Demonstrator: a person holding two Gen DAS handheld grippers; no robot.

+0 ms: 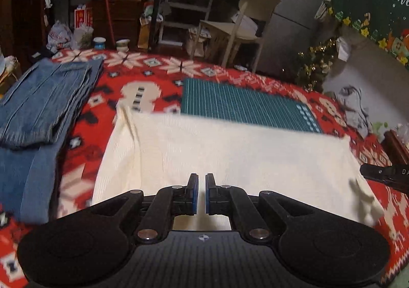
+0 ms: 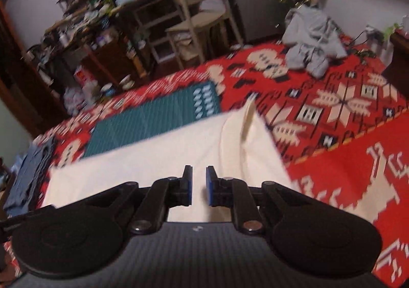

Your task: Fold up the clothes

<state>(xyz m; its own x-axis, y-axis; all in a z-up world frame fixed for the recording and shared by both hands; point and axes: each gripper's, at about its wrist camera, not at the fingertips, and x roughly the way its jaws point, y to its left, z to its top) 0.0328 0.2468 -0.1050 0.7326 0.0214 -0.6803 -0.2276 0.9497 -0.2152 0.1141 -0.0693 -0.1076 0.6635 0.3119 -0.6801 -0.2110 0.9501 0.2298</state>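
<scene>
A cream garment (image 1: 230, 155) lies spread flat on the red patterned cloth (image 1: 158, 76), its far edge over a green cutting mat (image 1: 242, 104). My left gripper (image 1: 202, 180) hovers over the garment's near part, jaws a narrow gap apart with nothing between them. In the right wrist view the same cream garment (image 2: 153, 155) lies below my right gripper (image 2: 199, 173), also slightly open and empty, near the garment's right side, where a fold ridge stands up. Part of the right gripper's body (image 1: 383, 173) shows at the right edge of the left wrist view.
Folded blue jeans (image 1: 43, 106) are stacked at the left of the cloth. A crumpled grey garment (image 2: 311, 42) lies at the far right. A beige chair (image 1: 245, 22), cluttered shelves and a fridge stand beyond the far edge.
</scene>
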